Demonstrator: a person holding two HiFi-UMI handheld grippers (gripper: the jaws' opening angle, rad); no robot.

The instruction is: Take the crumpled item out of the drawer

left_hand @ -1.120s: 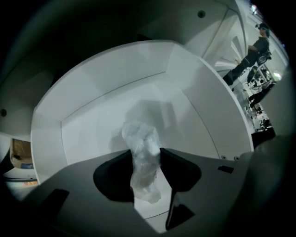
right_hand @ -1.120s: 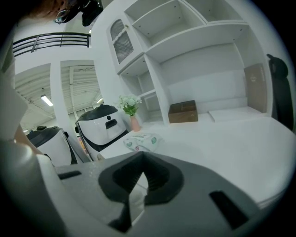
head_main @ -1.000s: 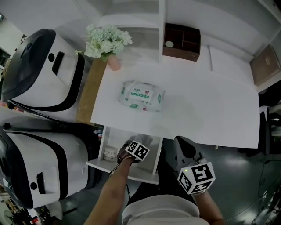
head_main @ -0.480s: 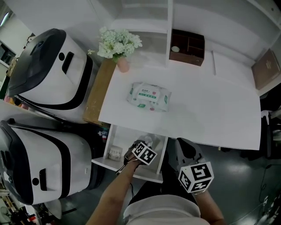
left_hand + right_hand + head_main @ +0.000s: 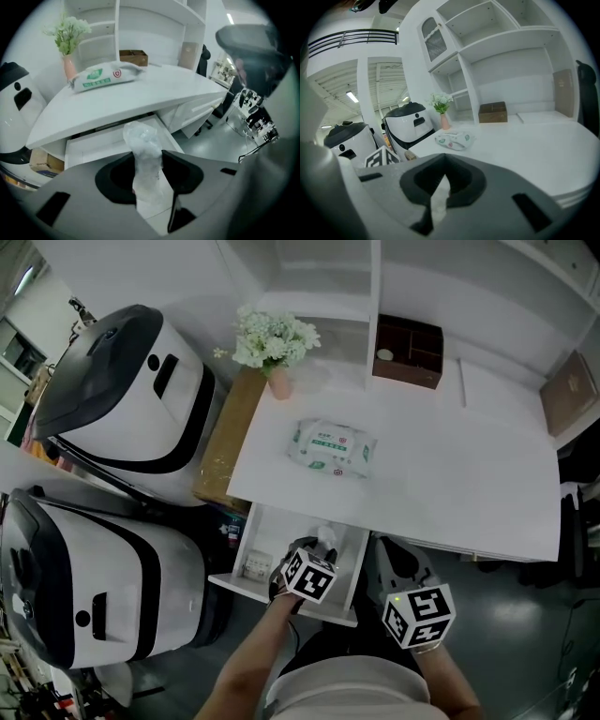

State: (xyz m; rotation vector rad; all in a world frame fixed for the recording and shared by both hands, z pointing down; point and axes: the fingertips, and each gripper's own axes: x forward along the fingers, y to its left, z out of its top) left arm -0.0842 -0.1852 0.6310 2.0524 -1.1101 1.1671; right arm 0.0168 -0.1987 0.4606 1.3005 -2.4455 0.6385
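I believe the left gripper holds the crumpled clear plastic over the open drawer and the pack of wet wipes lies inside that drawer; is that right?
Not quite: the head view shows the pack of wet wipes lying on the white desktop, not inside the drawer. The left gripper does hold the crumpled clear plastic over the open drawer.

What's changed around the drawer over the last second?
The left gripper has risen, lifting the crumpled plastic it clamps up from the open drawer. Unchanged: the grip, the right gripper low beside the drawer, the wipes pack on the table.
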